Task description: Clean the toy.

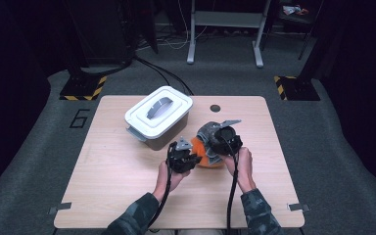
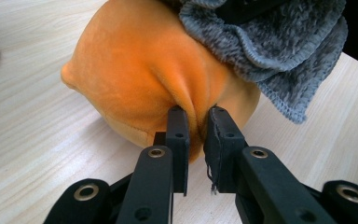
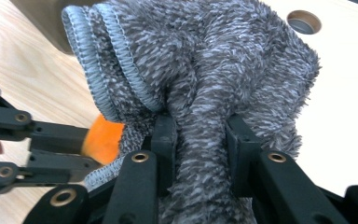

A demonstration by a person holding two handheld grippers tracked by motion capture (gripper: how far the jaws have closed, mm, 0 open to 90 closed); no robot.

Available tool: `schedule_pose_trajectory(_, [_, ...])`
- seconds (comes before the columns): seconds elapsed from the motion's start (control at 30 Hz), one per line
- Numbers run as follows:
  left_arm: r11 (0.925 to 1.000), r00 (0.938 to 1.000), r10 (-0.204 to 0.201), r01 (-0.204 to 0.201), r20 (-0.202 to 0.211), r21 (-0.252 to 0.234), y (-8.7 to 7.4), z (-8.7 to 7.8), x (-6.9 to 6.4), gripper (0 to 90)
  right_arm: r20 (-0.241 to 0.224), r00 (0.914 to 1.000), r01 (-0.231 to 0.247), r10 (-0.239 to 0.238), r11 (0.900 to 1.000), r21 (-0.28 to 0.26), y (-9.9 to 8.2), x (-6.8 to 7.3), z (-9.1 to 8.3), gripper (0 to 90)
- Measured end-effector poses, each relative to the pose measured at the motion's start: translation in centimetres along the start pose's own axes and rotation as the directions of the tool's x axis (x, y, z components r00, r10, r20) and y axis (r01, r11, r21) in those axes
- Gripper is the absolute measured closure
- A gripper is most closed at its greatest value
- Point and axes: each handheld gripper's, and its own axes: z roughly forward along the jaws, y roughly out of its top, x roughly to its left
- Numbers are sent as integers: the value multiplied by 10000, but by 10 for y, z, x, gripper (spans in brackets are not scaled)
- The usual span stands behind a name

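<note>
Pinching a fold of the orange plush toy [image 2: 149,79], the left gripper [image 2: 196,114] holds it near the table's [image 1: 112,181] middle. The right gripper [image 3: 198,123] is clenched on a grey fuzzy cloth [image 3: 205,60] draped over the toy, right of the white lidded bin [image 1: 159,116].

Smooth orange velvety plush toy [image 2: 140,79], shaggy grey cloth [image 3: 214,70], matt wooden table [image 1: 117,176].

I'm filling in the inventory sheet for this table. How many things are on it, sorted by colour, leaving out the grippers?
Orange: 1, the plush toy, pinched by the left gripper
Grey: 1, the fuzzy cloth, clamped by the right gripper
White: 1, the lidded box
Total: 3
</note>
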Motion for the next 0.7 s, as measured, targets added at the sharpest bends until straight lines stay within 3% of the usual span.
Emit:
schedule_pose_trajectory(0.13, [9999, 9999, -151, 151, 42, 1, 0, 0, 0, 796, 180, 9998, -123, 122, 9999, 69, -4, -6, -2, 687])
schedule_pose_trajectory(0.33, [10000, 10000, 14, -14, 4, 8, 0, 0, 0, 797, 287, 9989, -372, 370, 9993, 93, -12, -15, -3, 689])
schedule_pose_trajectory(0.4, [9997, 9997, -255, 255, 52, -53, -1, 0, -1, 796, 441, 9982, -411, 404, 9990, 153, -15, -19, -3, 693])
schedule_pose_trajectory(0.53, [9996, 9996, -267, 268, 61, -75, -1, 0, 2, 796, 642, 9966, -536, 519, 9983, 249, -21, -26, -2, 698])
schedule_pose_trajectory(0.7, [9997, 9996, -251, 251, 92, -20, 0, 0, 2, 796, 777, 9923, -990, 960, 9944, 362, -33, -39, 2, 699])
